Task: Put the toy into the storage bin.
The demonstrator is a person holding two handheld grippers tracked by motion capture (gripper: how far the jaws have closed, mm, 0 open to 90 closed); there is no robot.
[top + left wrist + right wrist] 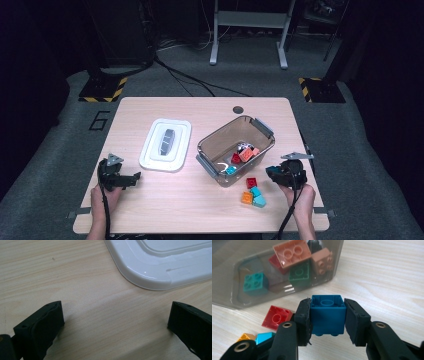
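Your right gripper (327, 322) clamps a blue brick (327, 315) at lower centre of its view, the clear bin (227, 290) at upper left. From above, that brick (271, 172) sits right of the bin (260, 127). Your left gripper (116, 322) gapes empty below the white lid (160, 270).

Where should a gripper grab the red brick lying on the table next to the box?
Judging from the pictures, take the red brick by two opposite flat side walls, coming down from above. It lies flat on the table with its hollow side up, so the sides are free, though the orange brick and the clear box sit close by.
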